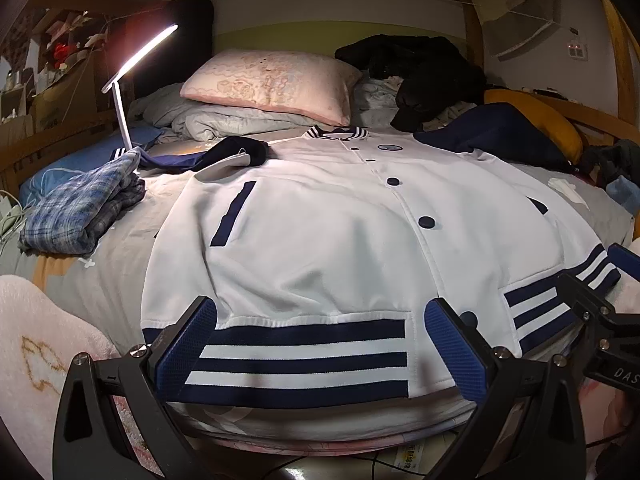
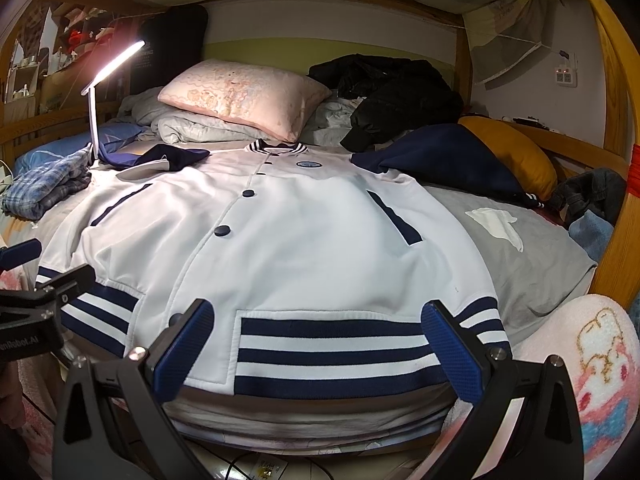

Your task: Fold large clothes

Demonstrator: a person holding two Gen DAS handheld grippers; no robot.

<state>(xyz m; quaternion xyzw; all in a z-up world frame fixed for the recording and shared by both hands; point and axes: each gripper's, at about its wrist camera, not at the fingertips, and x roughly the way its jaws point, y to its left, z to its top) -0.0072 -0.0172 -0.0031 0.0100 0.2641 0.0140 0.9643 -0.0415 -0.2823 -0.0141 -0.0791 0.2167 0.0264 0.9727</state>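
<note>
Nearby, plaid shirt, lamp, pillow

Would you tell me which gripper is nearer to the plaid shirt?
Left. The left gripper is at the hem's left half, on the plaid shirt's side; the right gripper is at the hem's right half, farther off.

White letters "DAS" stand on the black metal body of the right gripper, cut off by the right edge of the left wrist view. White letters "enRobot.AI" stand on the black metal body of the left gripper, cut off by the left edge of the right wrist view. The round navy chest badge on the white button-front jacket carries marks too small to read.
</note>
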